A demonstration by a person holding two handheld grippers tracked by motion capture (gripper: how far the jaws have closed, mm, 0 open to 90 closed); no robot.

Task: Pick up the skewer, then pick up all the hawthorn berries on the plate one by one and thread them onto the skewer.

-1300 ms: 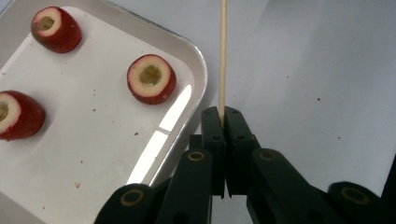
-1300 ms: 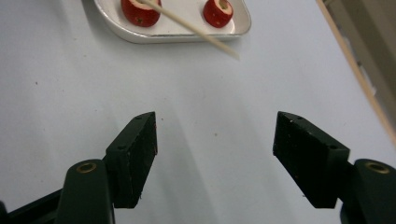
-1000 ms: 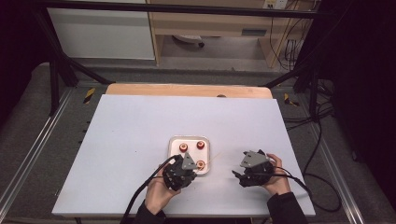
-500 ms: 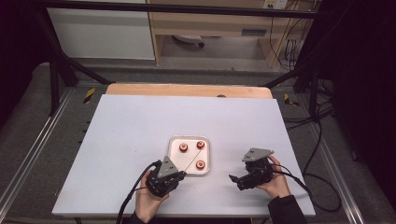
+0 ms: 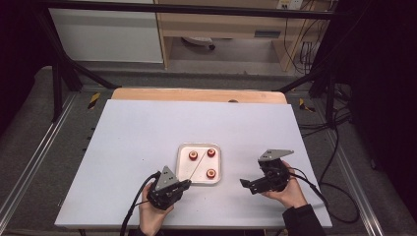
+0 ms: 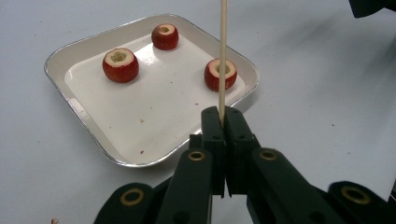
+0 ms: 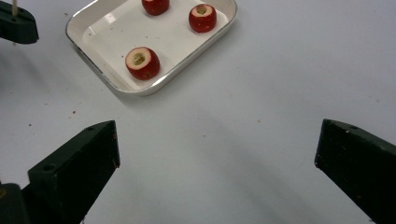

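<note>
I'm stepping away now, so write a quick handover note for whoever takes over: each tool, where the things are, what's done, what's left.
Left tool: shut on the wooden skewer, which points out over the tray.
Right tool: jaws have just been opening, wide apart, nothing between them, over bare table right of the tray.
Tray: three cored red fruits, one near the left rim, one at the far right corner, one nearer the front.
Done: skewer picked up.
Left: no fruit is on the skewer yet; probably pick one up with the right tool and thread it.

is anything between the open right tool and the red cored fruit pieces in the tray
Nothing visible: bare white table lies between the right tool and the silver-rimmed white tray, whose nearest red cored fruit piece sits unobstructed.
</note>
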